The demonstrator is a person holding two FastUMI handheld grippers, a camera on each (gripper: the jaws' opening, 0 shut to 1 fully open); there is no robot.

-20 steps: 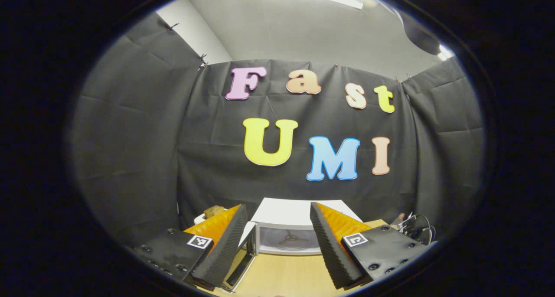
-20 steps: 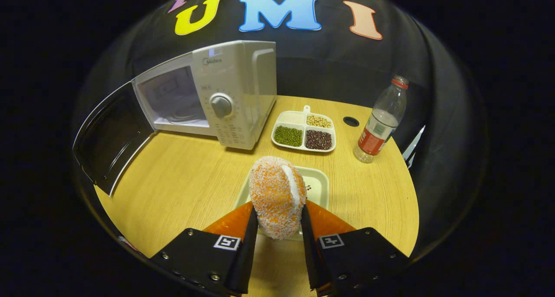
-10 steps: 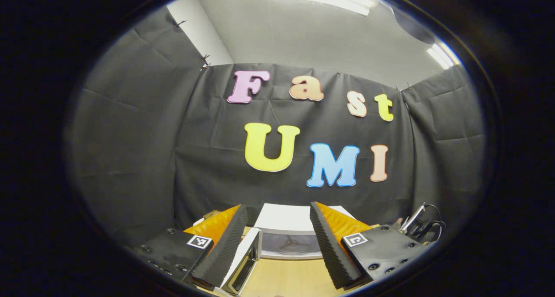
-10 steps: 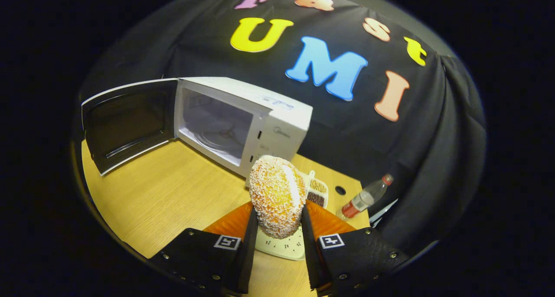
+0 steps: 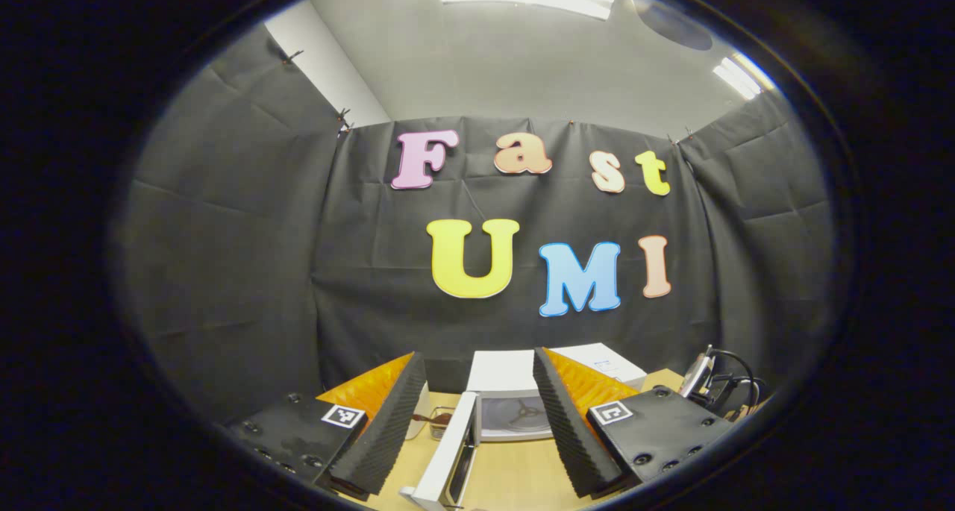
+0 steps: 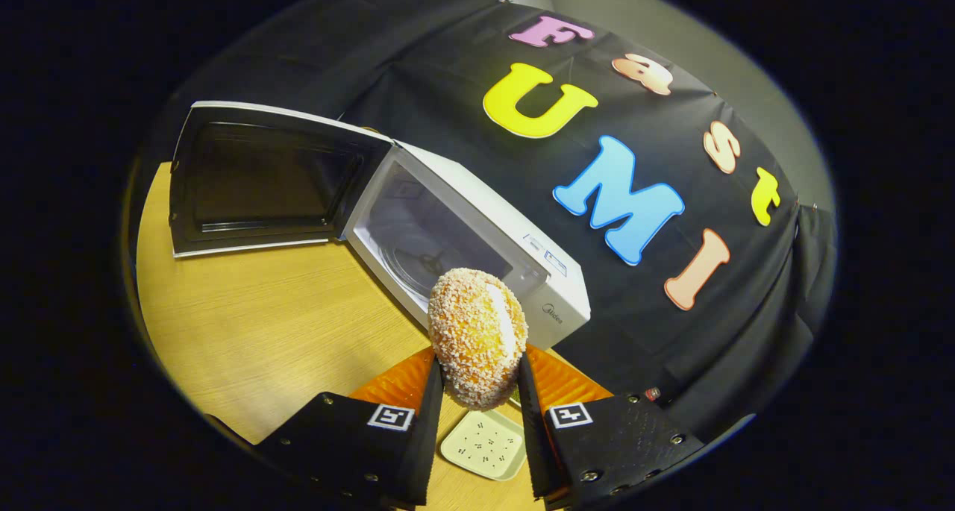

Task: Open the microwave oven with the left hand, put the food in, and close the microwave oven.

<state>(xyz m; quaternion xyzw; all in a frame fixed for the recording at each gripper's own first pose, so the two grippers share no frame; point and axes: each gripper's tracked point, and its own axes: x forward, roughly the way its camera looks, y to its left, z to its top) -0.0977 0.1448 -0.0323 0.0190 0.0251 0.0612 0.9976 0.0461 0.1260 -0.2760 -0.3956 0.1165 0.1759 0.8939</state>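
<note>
My right gripper [image 6: 477, 380] is shut on a round crumb-coated bun [image 6: 476, 332] and holds it up in the air above the table. Beyond it, the white microwave [image 6: 556, 291] stands with its door [image 6: 254, 179] swung wide open to the left; the glass turntable [image 6: 425, 261] shows inside the cavity. In the left gripper view my left gripper [image 5: 477, 388] is open with nothing between its fingers. It hangs high and back from the microwave [image 5: 515, 414], whose open door [image 5: 451, 459] shows edge-on below.
A small pale tray [image 6: 483, 444] lies on the wooden table [image 6: 246, 332] under the right gripper. Cables and a tool [image 5: 720, 384] sit at the table's right edge in the left gripper view. The black booth wall [image 5: 246, 257] closes the back and sides.
The right gripper has lifted the bun higher and swung left towards the open microwave cavity; the tray, bean dish and bottle have dropped out of the middle. The left gripper drifted slightly, staying open.
</note>
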